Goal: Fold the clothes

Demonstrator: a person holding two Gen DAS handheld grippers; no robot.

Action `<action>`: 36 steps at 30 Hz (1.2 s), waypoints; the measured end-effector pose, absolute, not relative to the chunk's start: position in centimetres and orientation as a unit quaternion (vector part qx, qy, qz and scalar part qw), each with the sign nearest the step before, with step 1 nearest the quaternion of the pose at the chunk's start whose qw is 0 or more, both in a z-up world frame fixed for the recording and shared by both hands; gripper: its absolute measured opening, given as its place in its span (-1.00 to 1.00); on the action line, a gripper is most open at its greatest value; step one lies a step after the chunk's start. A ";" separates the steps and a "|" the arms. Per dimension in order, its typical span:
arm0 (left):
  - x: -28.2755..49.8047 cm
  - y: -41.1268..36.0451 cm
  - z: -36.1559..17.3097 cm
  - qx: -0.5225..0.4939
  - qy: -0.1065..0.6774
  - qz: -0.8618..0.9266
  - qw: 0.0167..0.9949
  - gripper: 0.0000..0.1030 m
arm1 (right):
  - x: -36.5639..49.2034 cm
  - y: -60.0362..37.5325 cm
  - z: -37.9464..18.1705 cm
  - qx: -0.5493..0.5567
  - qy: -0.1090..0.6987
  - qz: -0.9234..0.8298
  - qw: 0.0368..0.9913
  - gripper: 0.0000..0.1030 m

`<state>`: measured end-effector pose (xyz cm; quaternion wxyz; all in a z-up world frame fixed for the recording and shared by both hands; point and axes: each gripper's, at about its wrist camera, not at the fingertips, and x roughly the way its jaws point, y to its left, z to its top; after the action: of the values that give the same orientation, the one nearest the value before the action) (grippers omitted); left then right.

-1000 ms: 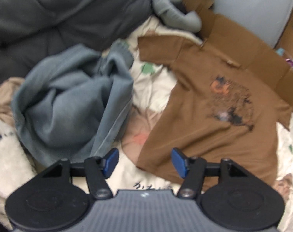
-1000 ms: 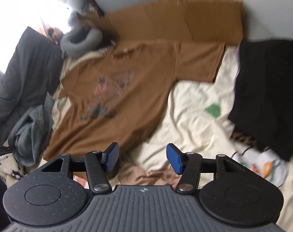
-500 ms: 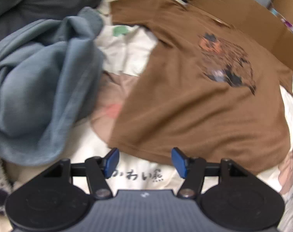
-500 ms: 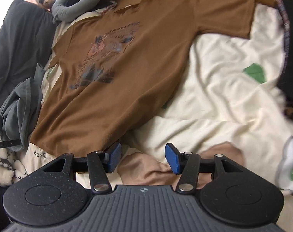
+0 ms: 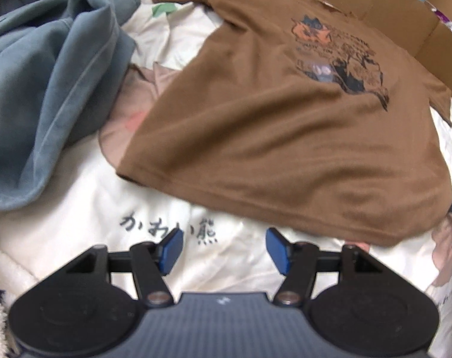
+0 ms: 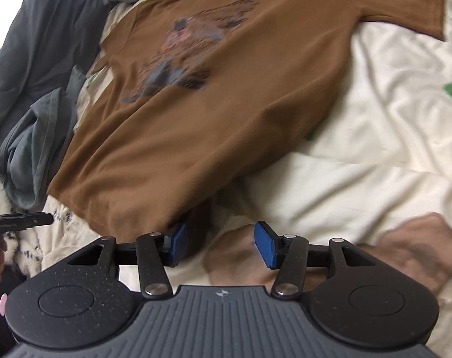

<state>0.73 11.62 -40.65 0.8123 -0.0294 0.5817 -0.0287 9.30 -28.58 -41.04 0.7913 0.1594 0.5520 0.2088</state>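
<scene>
My left gripper [image 5: 223, 249] hangs with its jaws apart and empty over the cream blanket [image 5: 76, 214], just short of the shirt's hem. My right gripper [image 6: 220, 244] is spread too, grasping nothing, its left pad at the hem's corner. Beyond both, the brown T-shirt [image 5: 285, 119] lies flat, print up. A blue-grey sweatshirt [image 5: 46, 74] is bunched at its left. Cardboard [image 5: 390, 0] lies farthest back.
</scene>
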 end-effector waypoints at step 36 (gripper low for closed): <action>1.3 12.7 -41.9 -0.018 0.583 -0.023 0.812 0.27 | 19.9 -20.9 -41.1 0.230 0.546 0.237 0.770 -0.13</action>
<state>1.26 12.68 -41.88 0.8118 -0.0181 0.5832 -0.0234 19.91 -20.87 -41.15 0.7700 0.2298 0.5458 0.2374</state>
